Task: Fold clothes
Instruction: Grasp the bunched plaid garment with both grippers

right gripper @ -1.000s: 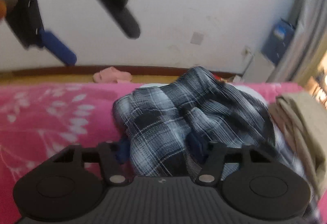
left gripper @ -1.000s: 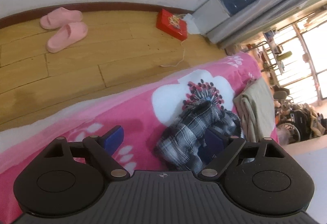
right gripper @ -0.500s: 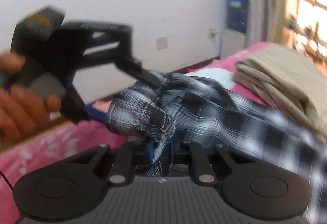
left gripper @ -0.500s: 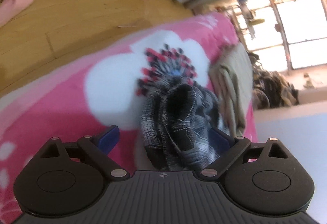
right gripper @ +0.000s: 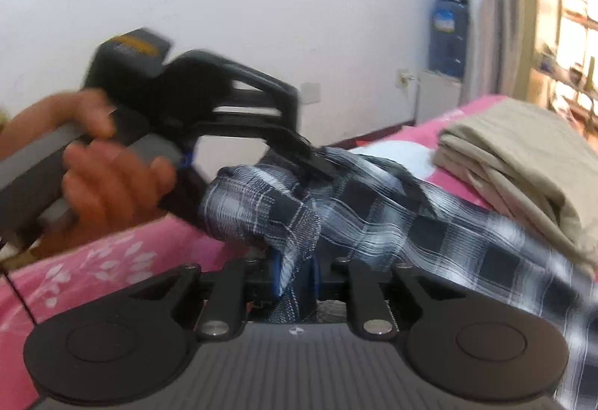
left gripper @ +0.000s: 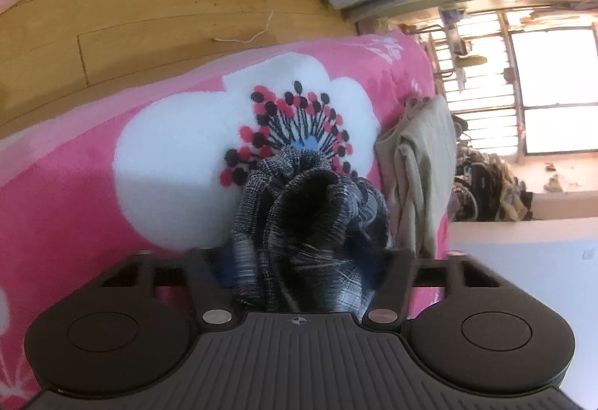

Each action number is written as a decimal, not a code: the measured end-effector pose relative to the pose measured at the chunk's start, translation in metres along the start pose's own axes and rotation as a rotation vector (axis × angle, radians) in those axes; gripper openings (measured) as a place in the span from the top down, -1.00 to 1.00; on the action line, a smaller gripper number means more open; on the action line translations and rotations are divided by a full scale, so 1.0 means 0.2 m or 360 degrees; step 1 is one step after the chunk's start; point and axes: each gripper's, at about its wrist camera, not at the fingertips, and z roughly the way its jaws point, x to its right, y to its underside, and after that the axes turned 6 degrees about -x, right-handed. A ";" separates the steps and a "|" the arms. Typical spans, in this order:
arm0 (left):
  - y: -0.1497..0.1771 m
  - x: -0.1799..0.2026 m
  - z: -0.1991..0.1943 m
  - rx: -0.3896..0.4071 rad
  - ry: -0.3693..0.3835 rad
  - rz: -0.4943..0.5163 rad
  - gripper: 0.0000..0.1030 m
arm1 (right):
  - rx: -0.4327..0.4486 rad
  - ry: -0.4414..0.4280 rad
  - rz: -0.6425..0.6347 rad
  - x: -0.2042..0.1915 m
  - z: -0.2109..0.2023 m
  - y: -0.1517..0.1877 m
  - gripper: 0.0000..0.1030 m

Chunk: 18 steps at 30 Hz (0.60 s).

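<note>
On the pink bed [left gripper: 67,193], beside folded beige clothes [right gripper: 523,163], we bunch the plaid shirt [right gripper: 373,208]: left tool [left gripper: 299,260] closing around it, right tool [right gripper: 295,275] pinching, easing. Lift together, keeping fabric taut.

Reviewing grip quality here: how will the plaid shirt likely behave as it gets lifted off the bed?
Probably floppy: the plaid shirt bunches and drapes between the left gripper and right gripper. Likely light, since thin folds hang loosely. It may slip as the right jaws open.

Pink bed [left gripper: 74,185]: plaid garment [left gripper: 306,215], beige pile [left gripper: 422,163]
</note>
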 end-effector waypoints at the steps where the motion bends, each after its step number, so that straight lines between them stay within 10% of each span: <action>1: 0.00 0.01 -0.01 -0.0003 -0.0014 -0.0006 0.29 | 0.0012 0.0019 -0.0048 -0.02 -0.01 0.00 0.23; 4: 0.00 0.02 -0.03 -0.0014 -0.0042 -0.0037 0.48 | 0.0071 0.0108 -0.0210 -0.10 -0.03 0.00 -0.21; 11: 0.02 0.10 -0.08 -0.0069 -0.0137 -0.0129 0.54 | 0.0101 0.0301 -0.0661 -0.32 0.07 -0.02 -0.41; 14: 0.02 0.13 -0.09 -0.0059 -0.0092 -0.0089 0.52 | 0.0087 0.0366 -0.0643 -0.33 0.15 -0.06 -0.02; 18: 0.01 0.13 -0.11 -0.0001 -0.0051 -0.0018 0.01 | 0.0061 0.0332 -0.0474 -0.27 0.16 -0.12 0.43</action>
